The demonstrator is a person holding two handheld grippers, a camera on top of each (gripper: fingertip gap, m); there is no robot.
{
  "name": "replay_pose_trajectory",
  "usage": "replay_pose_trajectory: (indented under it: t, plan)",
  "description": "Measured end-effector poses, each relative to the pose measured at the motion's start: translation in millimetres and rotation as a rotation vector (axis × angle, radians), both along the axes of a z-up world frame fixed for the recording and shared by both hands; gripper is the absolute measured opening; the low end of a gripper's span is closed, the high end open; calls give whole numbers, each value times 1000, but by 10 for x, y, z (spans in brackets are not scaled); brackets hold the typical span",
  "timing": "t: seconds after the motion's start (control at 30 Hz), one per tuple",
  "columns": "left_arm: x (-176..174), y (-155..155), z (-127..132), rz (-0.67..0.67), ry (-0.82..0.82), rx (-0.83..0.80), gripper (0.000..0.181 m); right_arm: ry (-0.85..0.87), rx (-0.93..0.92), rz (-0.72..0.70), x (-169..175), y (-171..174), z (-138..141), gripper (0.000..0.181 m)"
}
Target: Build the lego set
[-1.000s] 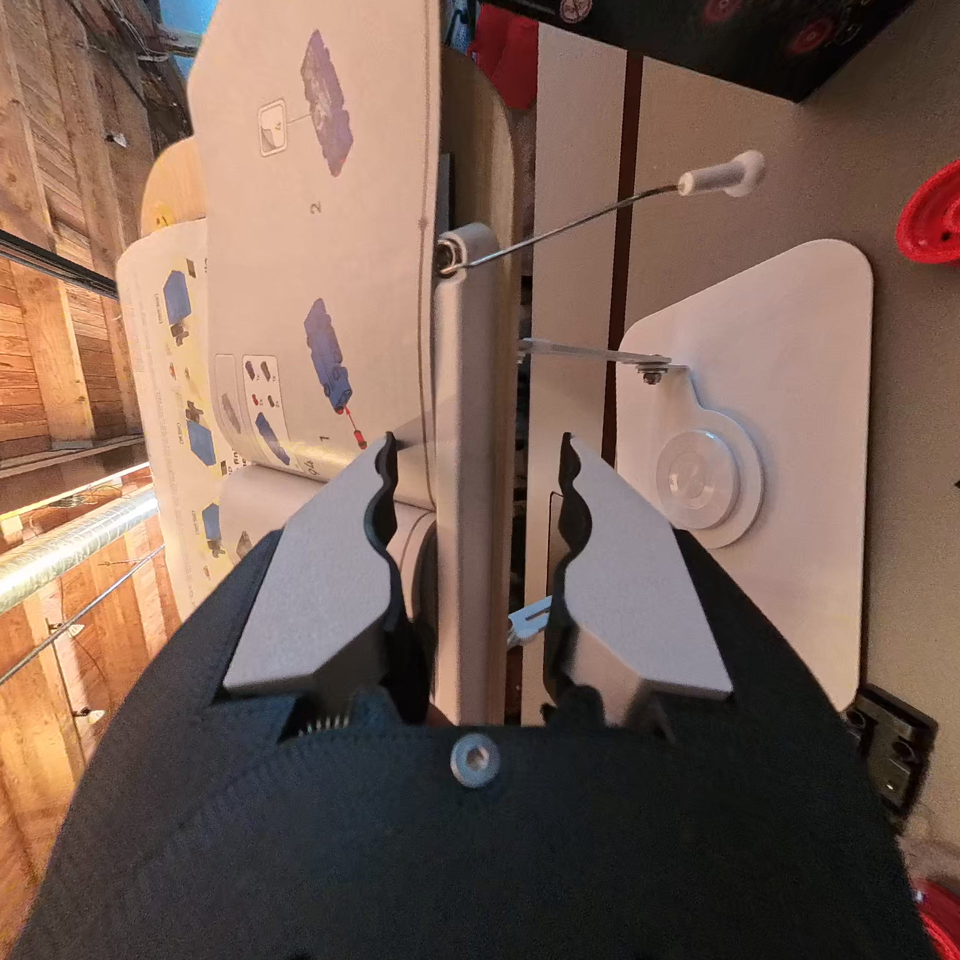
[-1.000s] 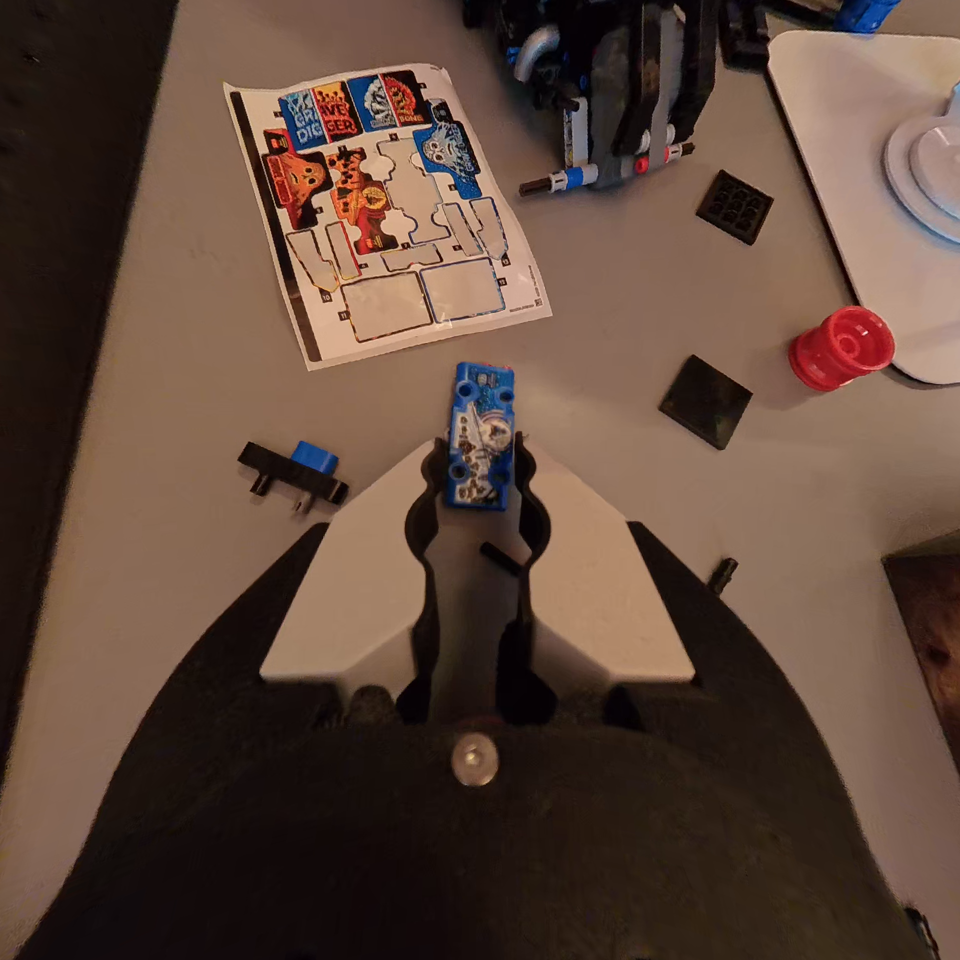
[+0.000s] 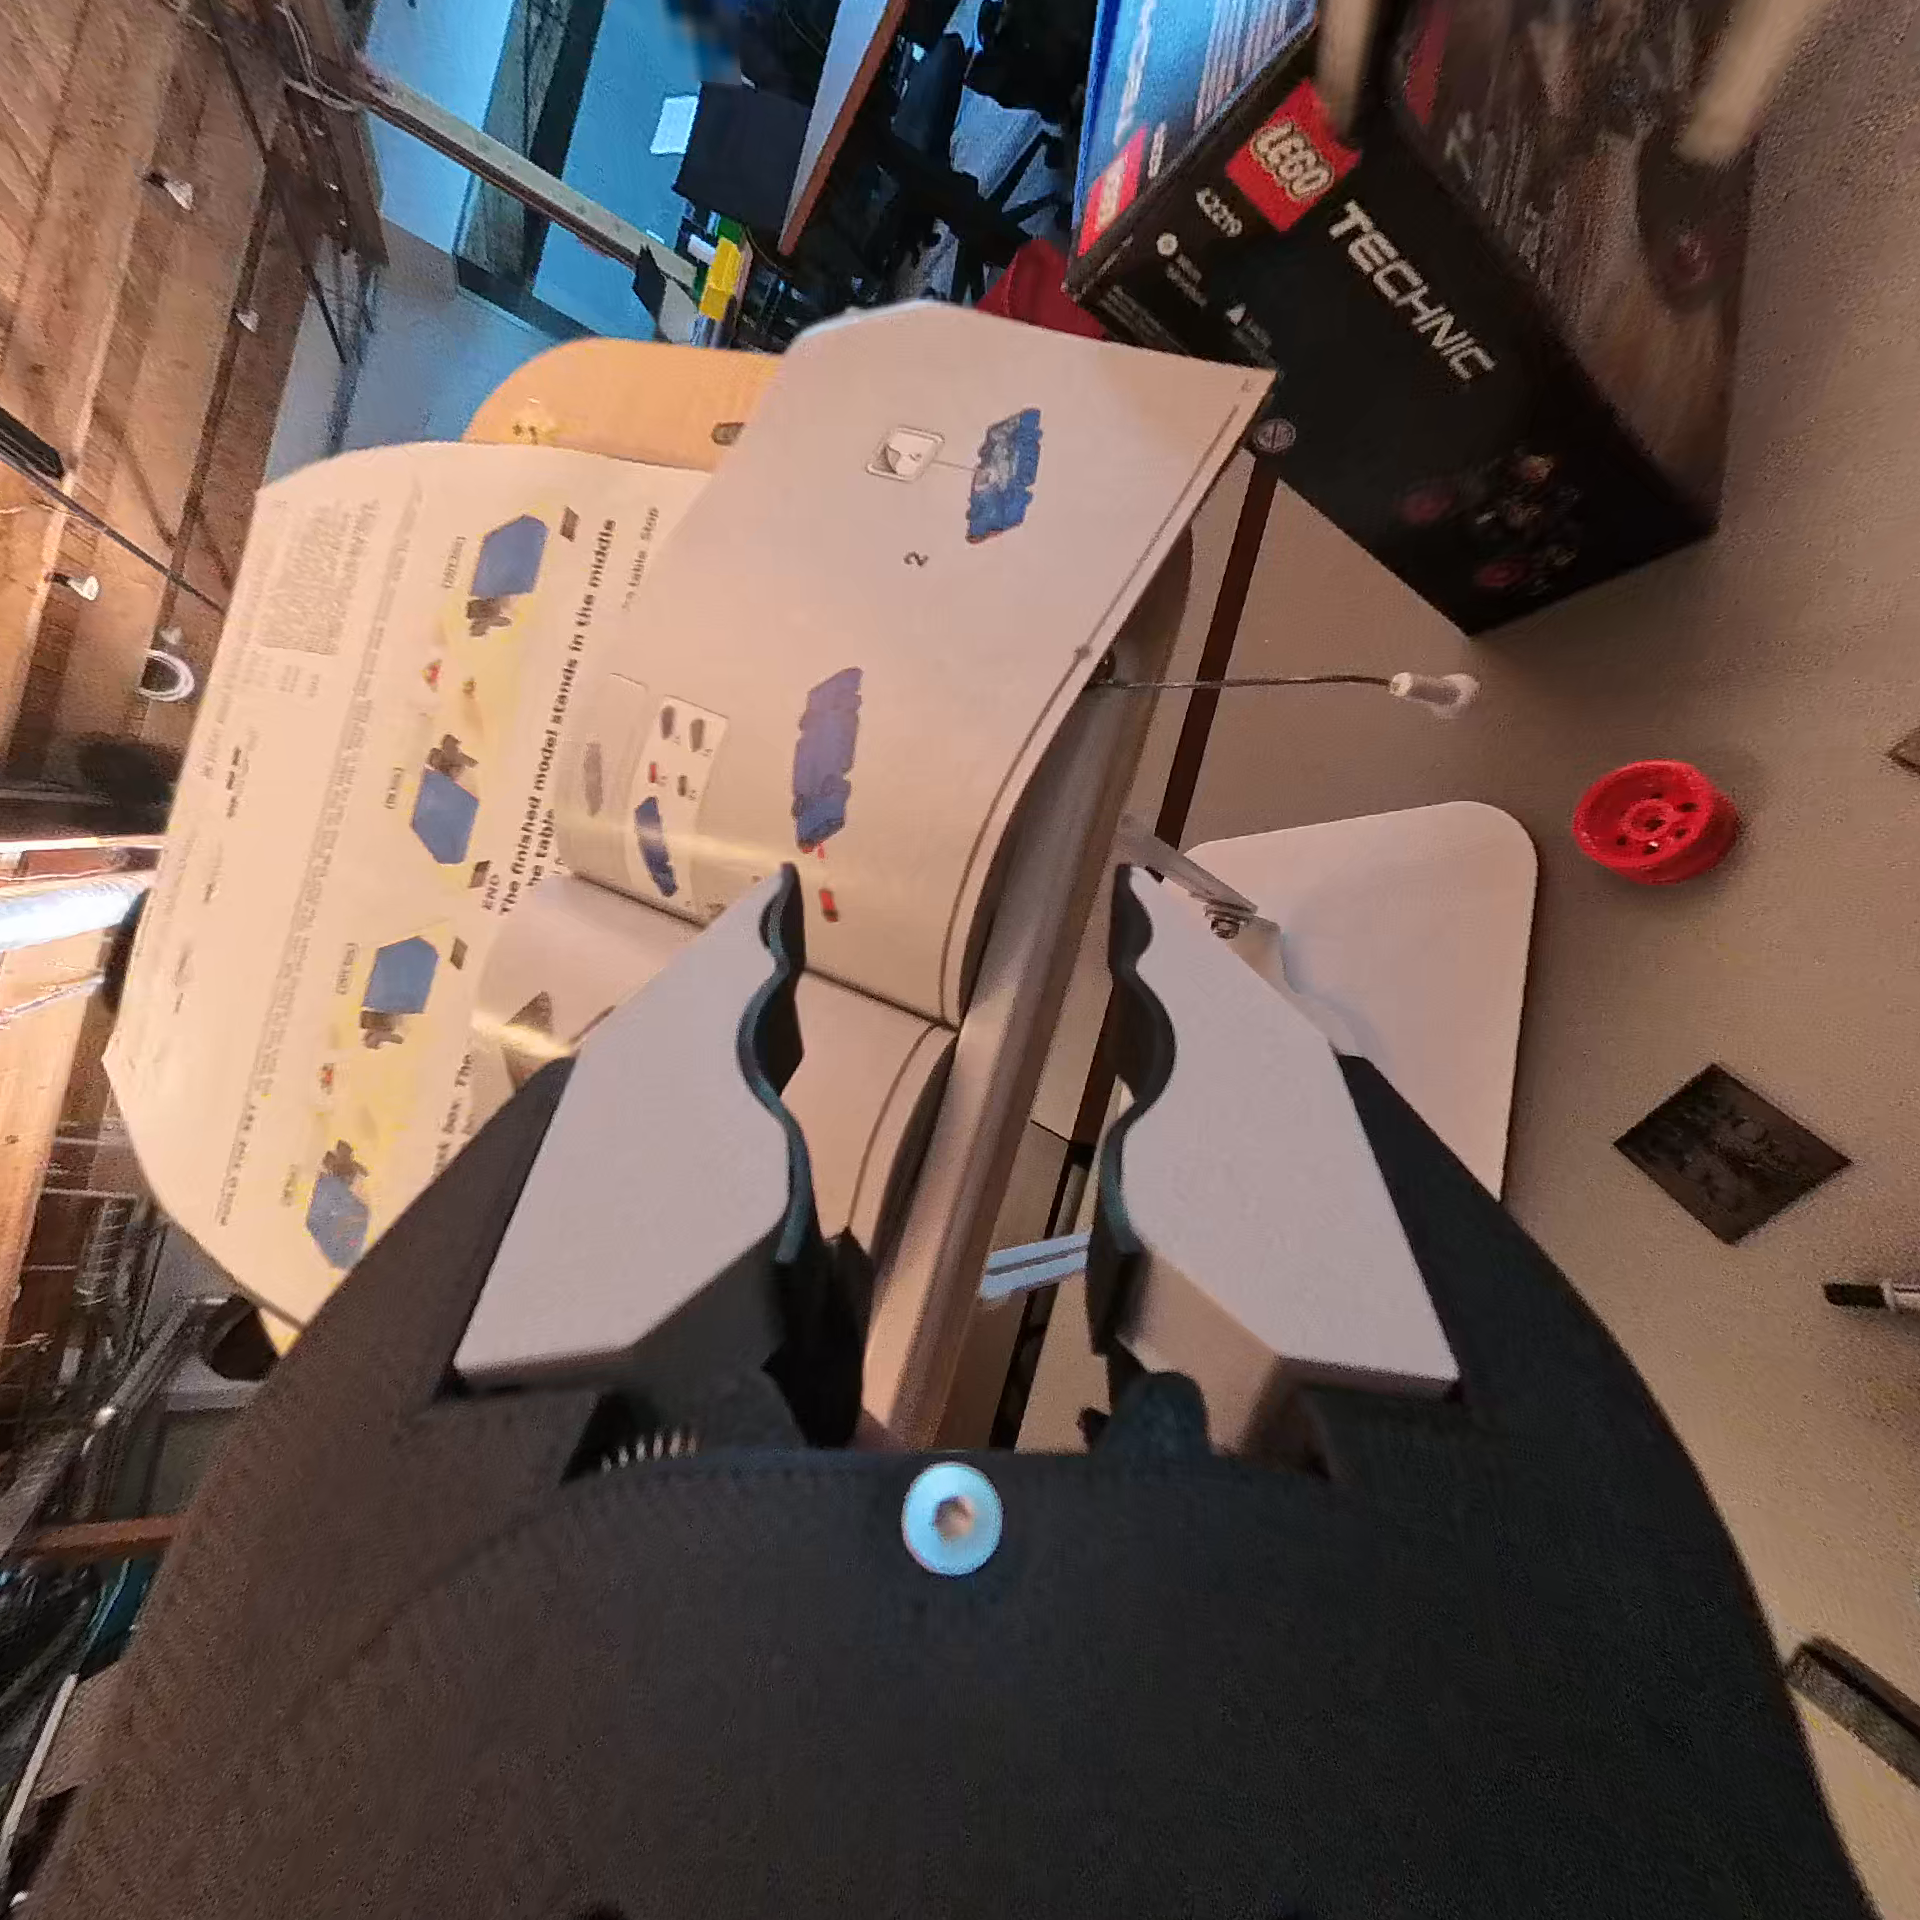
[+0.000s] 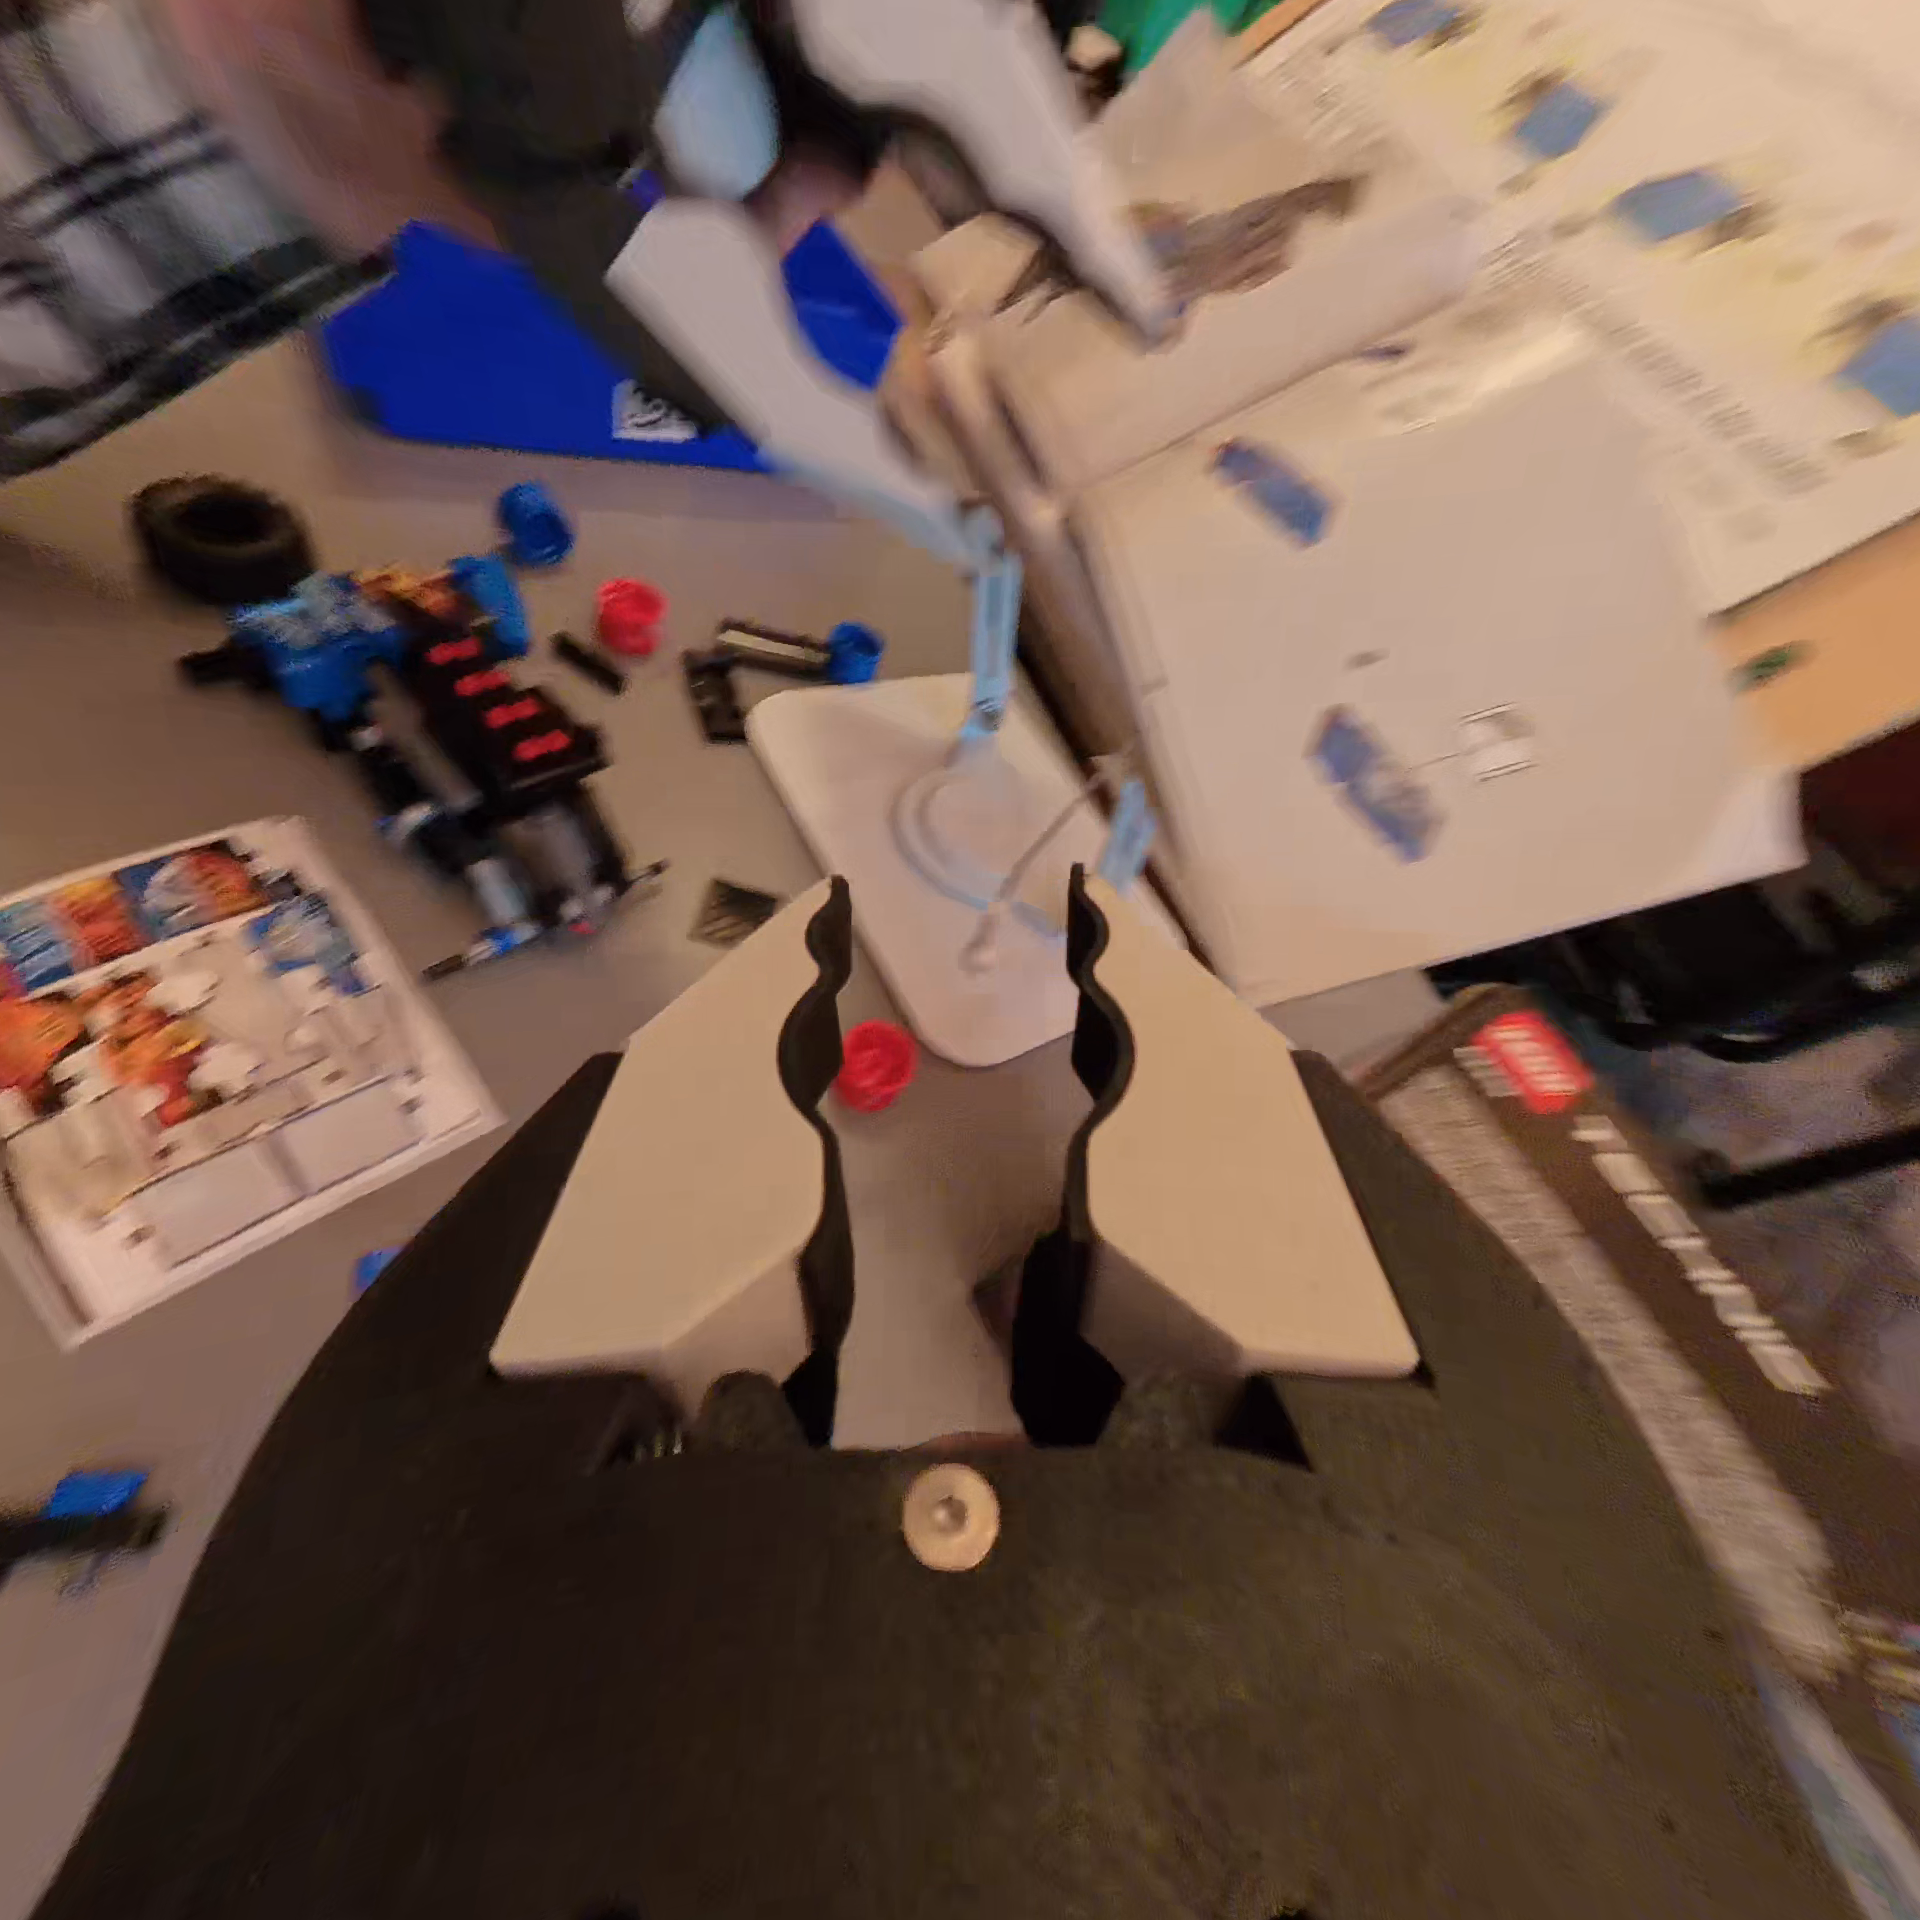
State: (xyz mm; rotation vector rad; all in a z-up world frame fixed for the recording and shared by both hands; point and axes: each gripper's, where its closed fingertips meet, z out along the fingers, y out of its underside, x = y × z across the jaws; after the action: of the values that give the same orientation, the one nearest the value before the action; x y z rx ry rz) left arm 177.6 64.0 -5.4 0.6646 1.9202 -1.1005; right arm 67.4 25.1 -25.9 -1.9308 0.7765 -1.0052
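The left gripper [image 3: 951,904] has its jaws standing wide apart with nothing between them. It points at the near edge of the open instruction booklet [image 3: 894,644], which is propped on a white stand [image 3: 1382,977]. The stand's flat base rests on the grey table [image 3: 1662,1039]. Right of the base lie a flat black plate [image 3: 1730,1151] and, farther off, a red wheel hub [image 3: 1652,821]. A thin wire arm with a white tip [image 3: 1434,691] reaches right from the stand. Beyond it, at the far right, stands the black set box [image 3: 1455,343].

The right gripper [image 4: 951,914] is also spread wide and empty; this view is blurred. Just past its left fingertip a red wheel hub [image 4: 876,1065] lies on the table, touching nothing, close to the near corner of the stand's base [image 4: 831,769]. To the near left lies the sticker sheet [image 4: 197,1049]. Farther left and beyond it sits the partly built lego model [image 4: 447,696], blue and black with red marks, on the table and well apart from both grippers. Around it lie loose parts: a black tyre [image 4: 218,535], a blue hub [image 4: 535,520], another red hub [image 4: 629,615]. The booklet [image 4: 1403,665] fills the far right. The box [image 4: 1621,1195] lies at the near right.
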Motion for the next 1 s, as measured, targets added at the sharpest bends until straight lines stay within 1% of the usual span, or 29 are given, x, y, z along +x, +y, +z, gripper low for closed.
replay_pose_trajectory:
  t: [0.1,0.2,0.3,0.43,0.57,0.67,0.7,0.8,1.0]
  plan:
    - [44,-77,-121,13,-7,16,57,-42,19,-122,286,-333,330,44]
    - [81,-120,-250,22,0,40,59,-65,46,-219,589,-659,548,50]
    - [95,-146,-309,18,18,37,61,-5,3,-285,866,-919,525,58]
    - [105,-154,-321,11,23,27,60,112,-17,-326,1079,-1091,393,60]
    - [115,-148,-324,8,27,22,60,115,-10,-319,1182,-1131,410,49]
    - [122,-149,-330,8,29,19,60,123,-9,-313,1197,-1134,406,47]
    - [121,-150,-333,8,29,19,60,120,-6,-315,1195,-1144,414,44]
    - [121,-154,-339,9,25,21,61,112,-12,-293,1164,-1123,426,17]
    - [122,-156,-348,9,23,20,62,107,-42,-261,1159,-1053,406,2]
